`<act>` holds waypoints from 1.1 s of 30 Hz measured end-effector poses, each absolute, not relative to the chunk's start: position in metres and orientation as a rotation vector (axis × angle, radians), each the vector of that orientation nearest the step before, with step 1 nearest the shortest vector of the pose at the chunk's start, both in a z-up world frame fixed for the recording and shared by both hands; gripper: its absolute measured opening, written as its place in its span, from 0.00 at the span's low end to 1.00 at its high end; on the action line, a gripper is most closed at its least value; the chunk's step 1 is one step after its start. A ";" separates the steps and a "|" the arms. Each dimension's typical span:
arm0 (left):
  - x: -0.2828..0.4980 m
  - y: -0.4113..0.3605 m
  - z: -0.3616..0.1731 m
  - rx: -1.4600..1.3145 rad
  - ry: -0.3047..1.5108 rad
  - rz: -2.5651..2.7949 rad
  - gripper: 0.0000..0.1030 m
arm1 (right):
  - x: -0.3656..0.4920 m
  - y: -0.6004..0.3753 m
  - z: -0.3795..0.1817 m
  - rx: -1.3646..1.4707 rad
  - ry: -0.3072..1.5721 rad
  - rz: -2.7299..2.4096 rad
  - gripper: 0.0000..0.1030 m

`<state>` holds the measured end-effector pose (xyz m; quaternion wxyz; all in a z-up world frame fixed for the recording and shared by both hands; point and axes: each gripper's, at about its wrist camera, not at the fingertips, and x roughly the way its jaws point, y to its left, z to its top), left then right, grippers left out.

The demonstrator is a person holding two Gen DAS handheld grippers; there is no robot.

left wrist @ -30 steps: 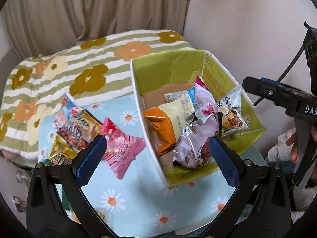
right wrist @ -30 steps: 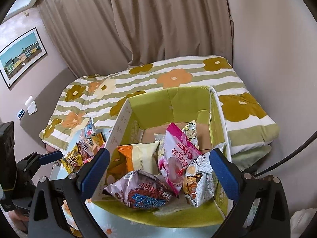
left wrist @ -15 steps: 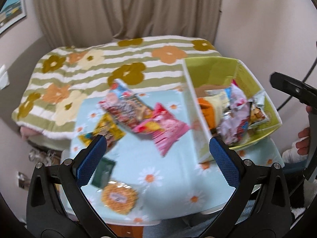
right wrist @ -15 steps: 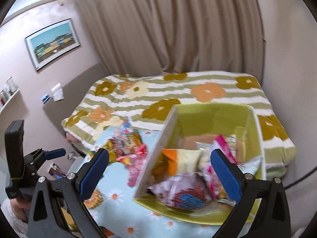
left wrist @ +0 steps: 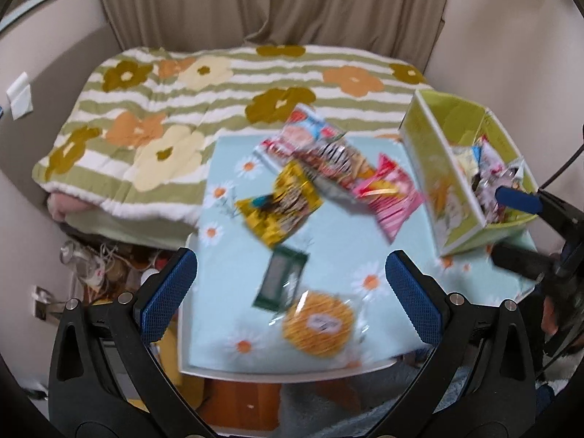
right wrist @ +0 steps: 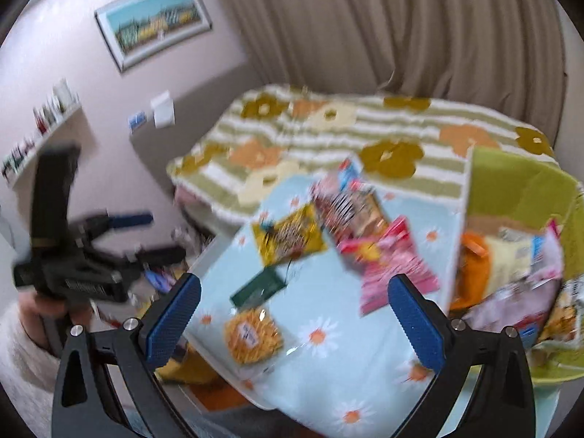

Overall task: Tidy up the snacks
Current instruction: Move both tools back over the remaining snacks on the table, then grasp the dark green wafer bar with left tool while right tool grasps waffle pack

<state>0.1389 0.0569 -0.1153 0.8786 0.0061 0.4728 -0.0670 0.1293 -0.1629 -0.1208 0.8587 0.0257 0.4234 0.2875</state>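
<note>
Both views — leftward, off green box

Left hand-held gripper: jaws spread wide, blue pads apart, nothing between. Right hand-held gripper: jaws likewise wide, empty. Hand in white fuzzy sleeve grips left gripper's handle. Both views motion-blurred.

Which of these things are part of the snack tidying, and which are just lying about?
Part of the job: green box holding snacks; on the table, yellow packet, pink packet, striped packet, dark green packet, round orange snack; both open grippers, left and right.

Just lying about: flowered blanket, curtain, framed picture.
</note>
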 end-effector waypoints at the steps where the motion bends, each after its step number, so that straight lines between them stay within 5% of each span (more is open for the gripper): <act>1: 0.140 0.068 -0.121 0.007 1.002 -0.146 1.00 | 0.128 -0.155 -0.127 0.045 0.906 0.605 0.99; 13: 0.159 0.126 -0.184 0.029 1.131 -0.253 1.00 | 0.120 -0.077 -0.218 -0.083 1.079 0.568 0.99; 33: 0.203 0.100 -0.275 0.080 1.289 -0.342 0.90 | 0.119 -0.031 -0.287 -0.371 1.138 0.766 0.99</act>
